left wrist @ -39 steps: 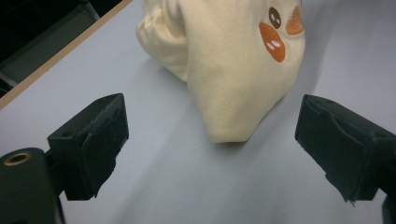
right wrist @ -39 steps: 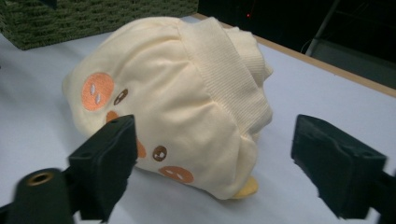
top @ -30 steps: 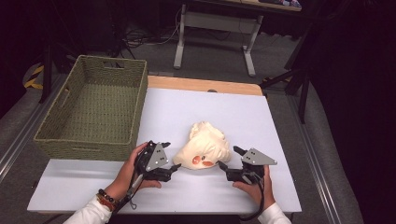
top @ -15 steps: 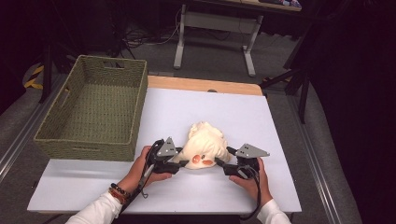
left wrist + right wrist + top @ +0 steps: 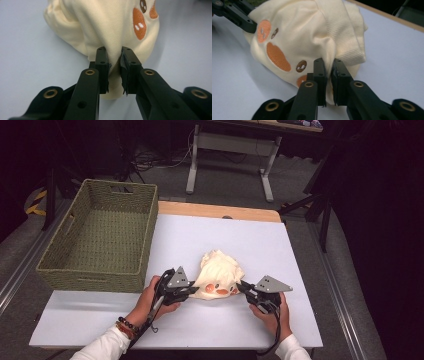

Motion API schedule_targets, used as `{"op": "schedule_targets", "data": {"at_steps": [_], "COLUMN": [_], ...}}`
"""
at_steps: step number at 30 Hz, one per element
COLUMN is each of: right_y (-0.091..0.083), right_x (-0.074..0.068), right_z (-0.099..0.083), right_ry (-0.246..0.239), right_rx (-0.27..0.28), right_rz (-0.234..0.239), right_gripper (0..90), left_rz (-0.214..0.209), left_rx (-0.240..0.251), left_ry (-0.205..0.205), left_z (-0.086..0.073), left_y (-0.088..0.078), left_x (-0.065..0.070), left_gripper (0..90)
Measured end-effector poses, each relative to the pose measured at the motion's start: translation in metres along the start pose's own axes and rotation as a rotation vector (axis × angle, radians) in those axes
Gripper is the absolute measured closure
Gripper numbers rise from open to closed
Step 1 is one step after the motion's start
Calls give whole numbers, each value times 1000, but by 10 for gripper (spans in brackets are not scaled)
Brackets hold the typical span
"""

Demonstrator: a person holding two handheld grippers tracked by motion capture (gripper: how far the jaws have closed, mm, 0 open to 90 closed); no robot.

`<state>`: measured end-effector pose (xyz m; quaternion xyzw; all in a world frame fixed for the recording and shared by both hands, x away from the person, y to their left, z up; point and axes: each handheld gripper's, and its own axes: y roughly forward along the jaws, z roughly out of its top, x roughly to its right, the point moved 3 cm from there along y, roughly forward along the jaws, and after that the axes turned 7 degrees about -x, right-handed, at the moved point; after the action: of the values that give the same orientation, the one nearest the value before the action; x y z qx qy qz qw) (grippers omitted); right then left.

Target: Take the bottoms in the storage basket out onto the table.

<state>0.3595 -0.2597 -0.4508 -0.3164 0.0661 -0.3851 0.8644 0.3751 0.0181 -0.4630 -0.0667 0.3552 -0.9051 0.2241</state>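
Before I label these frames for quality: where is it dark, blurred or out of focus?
High view: table well lit, surroundings nearly black. Left gripper view: cream garment fairly sharp, black jaws near the lens soft. Right gripper view: slightly soft overall, garment evenly lit without glare.

The cloth hat (image 5: 218, 272) is cream-yellow, with orange patches and small brown and white marks embroidered on it, and a ribbed band of the same cream. The fingers (image 5: 102, 65) are black with brass-coloured rivets. The surface (image 5: 310, 265) is pale grey-white with a light wooden edge, and the woven basket (image 5: 95, 275) is olive green.
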Motion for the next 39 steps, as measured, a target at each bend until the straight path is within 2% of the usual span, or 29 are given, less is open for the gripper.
{"op": "schedule_targets", "data": {"at_steps": [2, 5, 7, 10, 14, 18, 24, 27, 29, 31, 32, 34, 36, 37, 39], "right_y": [-5, -7, -7, -9, -13, -19, -22, -23, -23, -23, -23, -23, -22, -22, -21], "right_x": [-1, -3, -5, -6, -10, -8, -7, -6, -5, -5, -5, -5, -5, -5, -3], "right_z": [3, 3, 3, 5, 6, 7, 7, 7, 6, 5, 5, 4, 3, 2, 0], "right_ry": [-4, -14, -22, -14, -29, -32, -30, -20, -21, -24, -21, -17, -19, -20, 1], "right_rx": [18, 21, 23, 38, 49, 74, 85, 91, 89, 85, 88, 85, 82, 81, 75], "right_rz": [-2, 9, 7, 16, -7, -30, -52, -59, -65, -84, -81, -85, -86, -99, -80], "right_gripper": [881, 882, 883, 883, 887, 896, 898, 898, 898, 898, 897, 892, 876, 825, 772], "left_rz": [11, 31, 40, 34, 36, 19, 25, 27, 61, 79, 89, 136, 138, 135, 130], "left_rx": [26, 38, 37, 31, 31, 46, 48, 82, 88, 99, 97, 73, 73, 69, 60], "left_ry": [2, 24, 37, 51, 82, 102, 139, 131, 128, 105, 96, 87, 69, 55, 21], "left_z": [1, 2, 2, -1, 1, 5, 7, 9, 9, 8, 8, 6, 5, 5, 5], "left_y": [-7, -15, -21, -25, -30, -36, -37, -43, -46, -45, -44, -38, -32, -28, -20], "left_x": [1, 3, 4, 7, 14, 24, 33, 33, 31, 26, 23, 17, 10, 6, -2], "left_gripper": [783, 803, 845, 855, 859, 859, 853, 835, 815, 781, 751, 684, 629, 597, 549]}}
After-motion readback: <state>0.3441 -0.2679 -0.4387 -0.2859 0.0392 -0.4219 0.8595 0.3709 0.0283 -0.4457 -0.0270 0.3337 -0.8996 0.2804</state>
